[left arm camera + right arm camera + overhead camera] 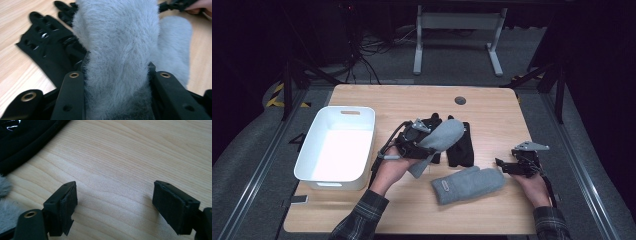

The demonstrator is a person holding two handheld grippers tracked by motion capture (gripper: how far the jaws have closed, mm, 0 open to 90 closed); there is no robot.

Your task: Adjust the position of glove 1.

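Observation:
A fluffy grey mitten [443, 135] is lifted above the table, with my left gripper [422, 148] shut on its cuff end. In the left gripper view the mitten [117, 45] is squeezed between both black jaws of that gripper [117, 75]. A second grey mitten [467, 184] lies flat near the table's front, also seen behind the held one [176, 42]. My right gripper [504, 166] stands open just right of that mitten. Its jaws are wide apart over bare wood, and the gripper [113, 200] holds nothing.
A white bin [314, 150] stands at the left of the wooden table [492, 115]. Black gloves [460, 148] lie in the middle under and beside the held mitten, seen too as a black glove [47, 45] and a black glove corner [22, 137].

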